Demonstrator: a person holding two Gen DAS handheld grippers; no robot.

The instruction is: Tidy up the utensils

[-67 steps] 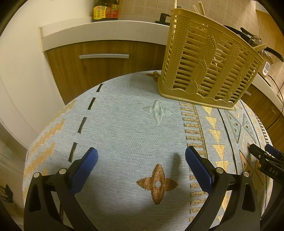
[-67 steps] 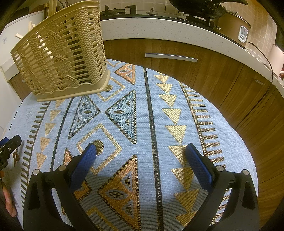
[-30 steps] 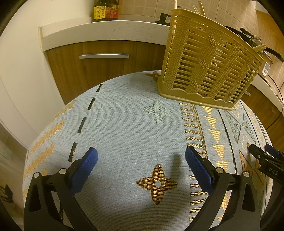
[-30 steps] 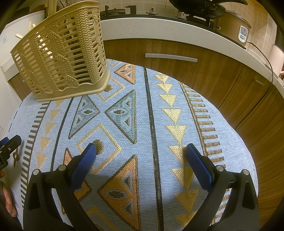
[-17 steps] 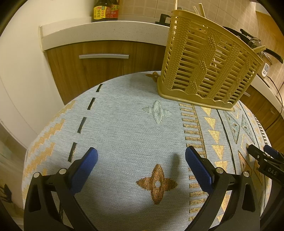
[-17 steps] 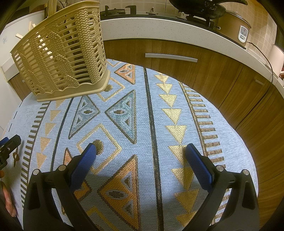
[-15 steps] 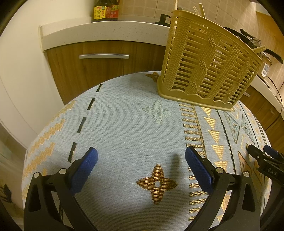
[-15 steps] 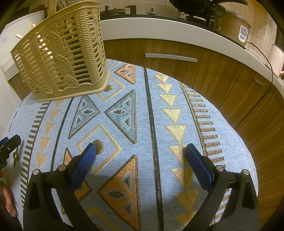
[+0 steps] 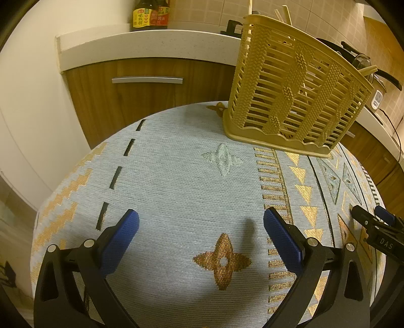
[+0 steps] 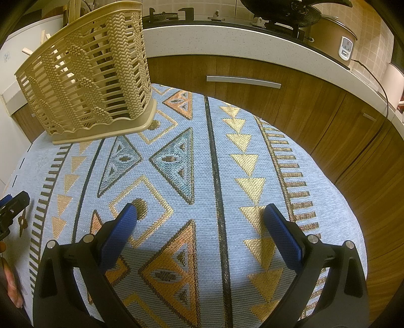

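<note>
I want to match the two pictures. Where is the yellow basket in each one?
Left wrist view: the basket stands upper right, on the far part of the tablecloth.
Right wrist view: the basket stands upper left.
Shared landmark: the white countertop behind it.

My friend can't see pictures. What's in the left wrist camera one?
An open left gripper hangs empty over a pale blue patterned tablecloth. A tan slatted utensil basket stands at the far right, with chopstick tips poking out.

A tan plastic utensil basket (image 9: pixel 298 101) with slatted, braided-pattern walls stands upright at the far edge of the patterned tablecloth (image 9: pixel 176 191). Pale chopsticks (image 9: pixel 284 11) poke above its rim, leaning at angles.
</note>
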